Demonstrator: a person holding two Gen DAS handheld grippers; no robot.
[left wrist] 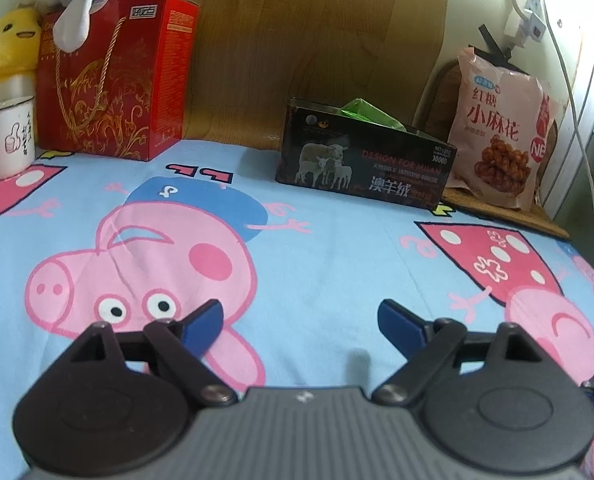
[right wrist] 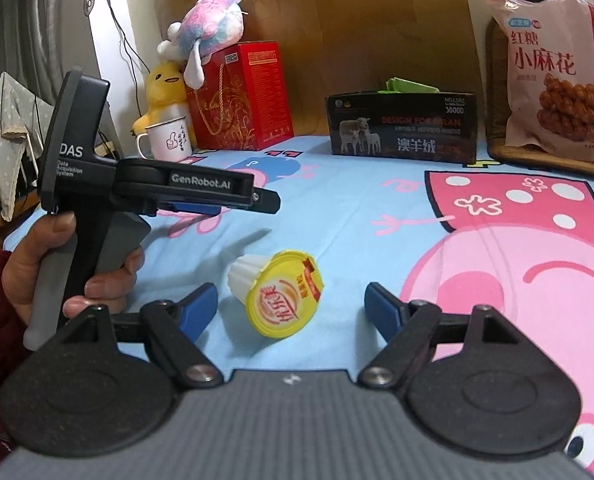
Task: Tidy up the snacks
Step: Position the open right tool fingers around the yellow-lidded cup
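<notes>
Behind jelly cup [right wrist: 279,294]: dark box [right wrist: 403,128], pink snack bag [right wrist: 557,80], cup sideways, yellow lid, both claws released, right gripper [right wrist: 291,304], left gripper [left wrist: 301,320].

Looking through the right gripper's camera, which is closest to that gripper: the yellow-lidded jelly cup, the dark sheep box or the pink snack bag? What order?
From the right gripper:
1. Jelly cup, lying on its side between the open fingers.
2. Dark sheep box, far back, centre.
3. Pink snack bag, leaning at the back right, slightly behind the box.
</notes>
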